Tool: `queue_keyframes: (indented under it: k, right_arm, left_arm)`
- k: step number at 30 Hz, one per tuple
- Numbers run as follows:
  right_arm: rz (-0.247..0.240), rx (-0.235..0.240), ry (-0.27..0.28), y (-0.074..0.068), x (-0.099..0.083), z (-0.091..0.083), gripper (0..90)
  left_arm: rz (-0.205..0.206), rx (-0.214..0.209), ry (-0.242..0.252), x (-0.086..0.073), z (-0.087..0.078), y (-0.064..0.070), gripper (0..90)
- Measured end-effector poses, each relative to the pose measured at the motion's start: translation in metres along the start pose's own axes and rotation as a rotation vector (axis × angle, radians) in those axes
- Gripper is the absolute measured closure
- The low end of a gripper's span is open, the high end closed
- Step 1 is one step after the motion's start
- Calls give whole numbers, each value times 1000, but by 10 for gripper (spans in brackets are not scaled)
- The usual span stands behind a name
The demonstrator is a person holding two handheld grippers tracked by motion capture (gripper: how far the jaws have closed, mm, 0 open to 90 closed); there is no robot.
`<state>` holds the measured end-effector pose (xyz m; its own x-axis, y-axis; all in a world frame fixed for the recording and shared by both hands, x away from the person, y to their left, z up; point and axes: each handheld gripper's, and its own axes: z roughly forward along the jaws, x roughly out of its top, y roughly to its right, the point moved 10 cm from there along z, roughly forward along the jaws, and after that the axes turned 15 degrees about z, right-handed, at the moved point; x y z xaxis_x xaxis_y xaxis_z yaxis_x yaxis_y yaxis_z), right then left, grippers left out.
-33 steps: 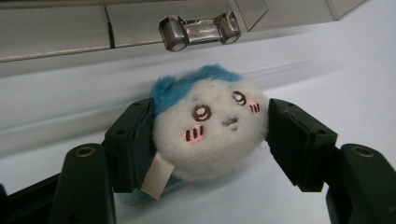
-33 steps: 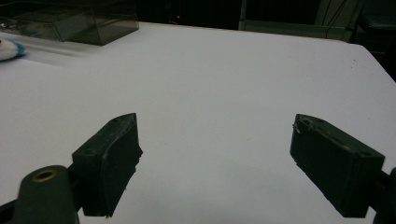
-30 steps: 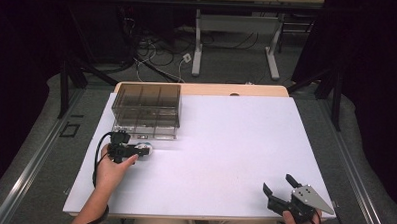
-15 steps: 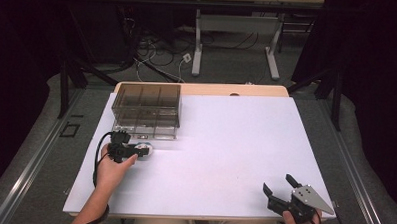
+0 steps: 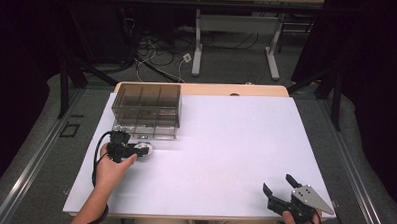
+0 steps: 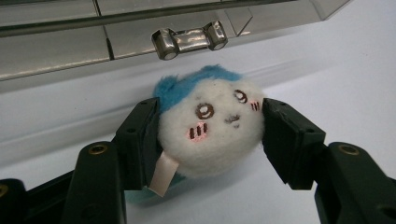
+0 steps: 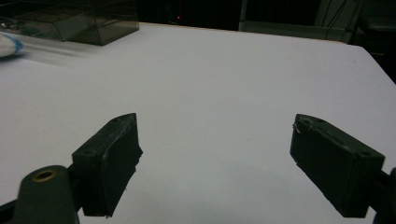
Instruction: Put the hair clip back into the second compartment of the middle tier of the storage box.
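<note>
the left gripper has its two black jaws closed against the sides of a small round white plush toy with a blue tuft and a stitched pink-cheeked face, which sits on the white table sheet just in front of a smoky clear plastic compartment box with a metal latch. in the high view the same toy lies near the box's front wall, close to its left end, with the left gripper lying low beside it. the right gripper is spread wide with nothing between its jaws, resting near the front right corner of the sheet, well apart from the work.

the step in hand looks like taking hold of the toy to lift it, probably toward the box. to do it well, the squeeze should stay firm enough that the soft body does not roll out, with the jaws kept across its widest part rather than the fabric tag at the bottom. lifting straight up first, before moving forward, should keep the toy from catching on the latch or the box's front edge. whether the lid is open i cannot tell.
</note>
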<state>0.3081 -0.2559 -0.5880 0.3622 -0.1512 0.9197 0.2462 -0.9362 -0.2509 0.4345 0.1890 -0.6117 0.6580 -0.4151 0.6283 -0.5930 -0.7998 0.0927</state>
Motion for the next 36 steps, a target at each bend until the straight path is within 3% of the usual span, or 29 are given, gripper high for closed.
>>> queue_keyframes:
  k: [14, 36]
  right_arm:
    - [-7, 5, 3, -1, 0, 0, 151]
    - [-1, 6, 8, -1, 1, 0, 151]
  left_arm:
    - [3, -1, 16, -4, -6, 3, 401]
    - [55, 22, 71, 5, -22, 11, 403]
